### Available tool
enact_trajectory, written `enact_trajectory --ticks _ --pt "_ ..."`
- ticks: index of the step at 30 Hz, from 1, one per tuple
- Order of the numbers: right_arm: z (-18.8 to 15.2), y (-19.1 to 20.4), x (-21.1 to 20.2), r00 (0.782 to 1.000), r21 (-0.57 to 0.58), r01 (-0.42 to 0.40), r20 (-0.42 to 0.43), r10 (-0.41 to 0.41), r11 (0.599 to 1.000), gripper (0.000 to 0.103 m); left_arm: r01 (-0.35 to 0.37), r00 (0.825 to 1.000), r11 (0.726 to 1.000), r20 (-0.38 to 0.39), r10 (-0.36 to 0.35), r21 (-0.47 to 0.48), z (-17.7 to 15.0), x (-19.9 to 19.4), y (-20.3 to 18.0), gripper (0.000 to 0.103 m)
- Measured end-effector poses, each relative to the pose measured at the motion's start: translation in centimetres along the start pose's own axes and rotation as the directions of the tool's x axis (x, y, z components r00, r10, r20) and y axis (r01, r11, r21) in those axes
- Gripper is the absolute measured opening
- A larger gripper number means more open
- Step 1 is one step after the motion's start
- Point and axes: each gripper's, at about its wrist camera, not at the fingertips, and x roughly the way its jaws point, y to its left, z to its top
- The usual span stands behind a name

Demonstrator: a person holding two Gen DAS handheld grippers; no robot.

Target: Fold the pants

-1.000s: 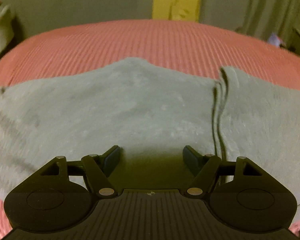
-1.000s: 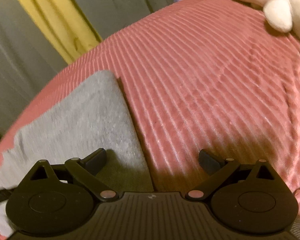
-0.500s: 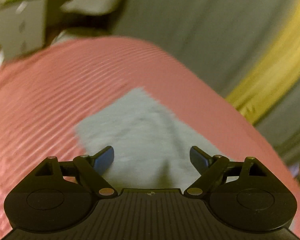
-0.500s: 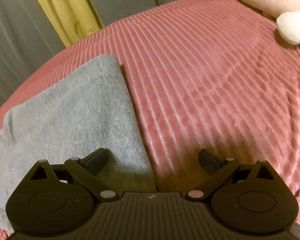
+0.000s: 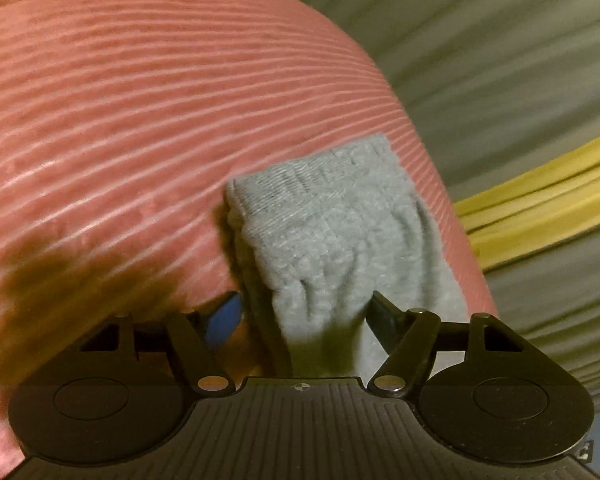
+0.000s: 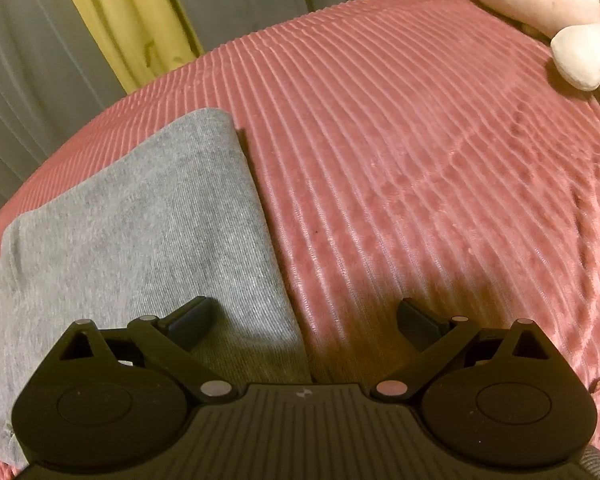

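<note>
1. Left gripper (image 5: 304, 312), jaws now narrower, has swung to the pants (image 5: 332, 232) cuff on the bed (image 5: 120, 120); grasp unconfirmed.
2. Right gripper (image 6: 304, 316) stays wide over the pants' edge, so a fold looks imminent.

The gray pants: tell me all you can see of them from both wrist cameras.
The gray pants are soft knit fabric lying flat on the pink ribbed bedspread, one straight edge running toward the right gripper, which is open astride it. In the left view a ribbed cuff end is bunched between the left gripper fingers, apparently not fully closed.
</note>
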Motion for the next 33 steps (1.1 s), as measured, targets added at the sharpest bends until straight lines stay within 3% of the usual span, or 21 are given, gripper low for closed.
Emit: enact_trajectory --ticks 4,9,10,13,15,24,26,29,33 --pt "0.0 0.0 0.1 1.000 -0.003 0.006 0.000 -0.006 1.000 0.099 0.053 0.999 0.998 0.003 -0.053 -0.039 0.6 0.7 0.9 0.073" --pt "0.0 0.0 0.1 1.000 -0.001 0.012 0.001 -0.012 1.000 0.099 0.057 0.998 0.997 -0.021 -0.058 -0.042 1.1 0.7 1.4 0.054" --pt "0.0 0.1 0.1 1.000 -0.002 0.014 0.001 -0.014 1.000 0.099 0.068 0.998 0.997 -0.017 -0.068 -0.028 1.1 0.6 1.3 0.048" --pt "0.0 0.2 0.1 1.000 -0.002 0.019 0.004 -0.019 1.000 0.099 0.102 0.995 0.993 0.008 -0.103 0.055 1.0 0.1 0.8 0.040" --pt "0.0 0.2 0.2 1.000 -0.001 0.022 0.005 -0.022 1.000 0.099 0.119 0.993 0.990 0.019 -0.121 0.070 0.9 0.1 0.8 0.040" --pt "0.0 0.4 0.2 0.999 -0.002 0.039 0.015 -0.039 0.999 0.099 0.088 0.996 0.996 -0.006 -0.089 -0.033 1.1 2.0 0.7 0.053" --pt "-0.1 0.4 0.2 0.999 0.001 0.039 0.015 -0.039 0.999 0.099 0.067 0.998 0.997 -0.012 -0.067 -0.038 1.3 1.7 0.1 0.041" --pt "-0.1 0.4 0.2 0.999 0.000 0.041 0.017 -0.041 0.999 0.099 0.081 0.997 0.996 0.016 -0.082 0.038 1.1 0.6 -1.2 0.028" --pt "0.0 0.2 0.2 0.999 0.003 0.036 0.016 -0.036 0.999 0.099 0.081 0.995 0.988 0.052 -0.088 0.134 0.7 -1.2 -3.4 0.025"
